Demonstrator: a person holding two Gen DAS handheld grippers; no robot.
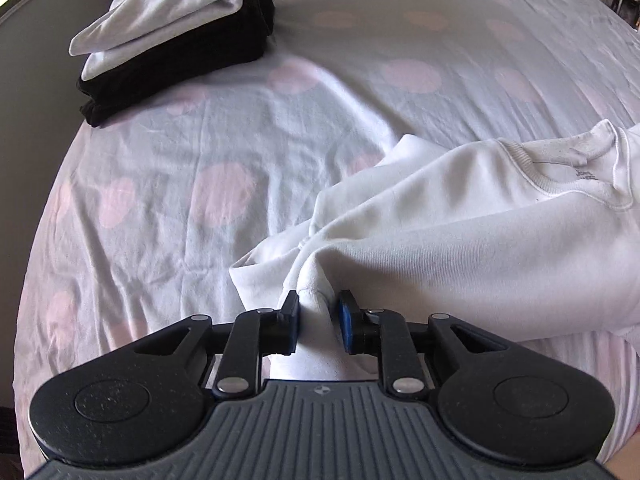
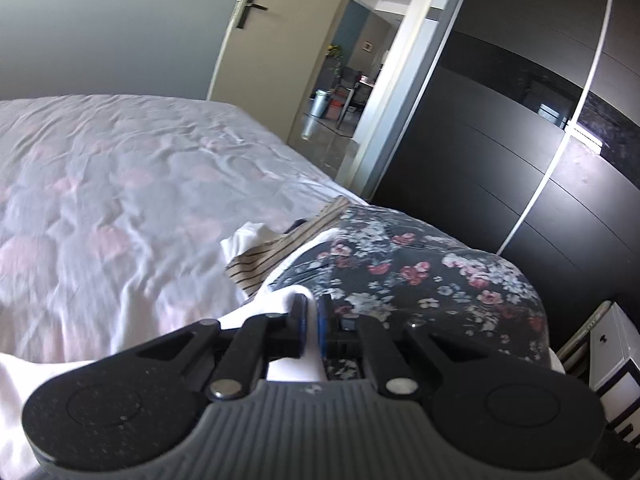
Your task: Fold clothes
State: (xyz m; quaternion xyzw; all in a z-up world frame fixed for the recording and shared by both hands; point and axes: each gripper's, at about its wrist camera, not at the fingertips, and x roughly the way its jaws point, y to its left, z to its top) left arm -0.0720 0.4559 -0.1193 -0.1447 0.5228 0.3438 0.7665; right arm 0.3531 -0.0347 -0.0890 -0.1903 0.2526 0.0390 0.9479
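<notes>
Left-wrist view first: at the far left corner of the bed (image 1: 168, 184) sits a finished stack, a folded white garment (image 1: 160, 12) lying on folded black clothes (image 1: 180, 64). That part of the job looks done. Toward the near right of the bed, a white sweatshirt (image 1: 460, 216) lies loosely bunched, neckband visible at the right edge, not yet folded. The left gripper (image 1: 319, 320) has a pinch of this sweatshirt's cloth between its jaws; the left pad touches the fabric, while the right pad stands slightly off it, so the jaws look parted around the cloth rather than clamped.

Right-wrist view: the bed's middle is bare sheet. At its right edge, near the wardrobe (image 2: 500, 140), waits an unfolded heap: a striped beige piece (image 2: 276, 252) under a dark floral garment (image 2: 420, 276). The right gripper (image 2: 312, 328) has its jaws nearly together, pinched on a thin fold of white cloth.

By my judgement, the sweatshirt is in hand and the heap remains.
</notes>
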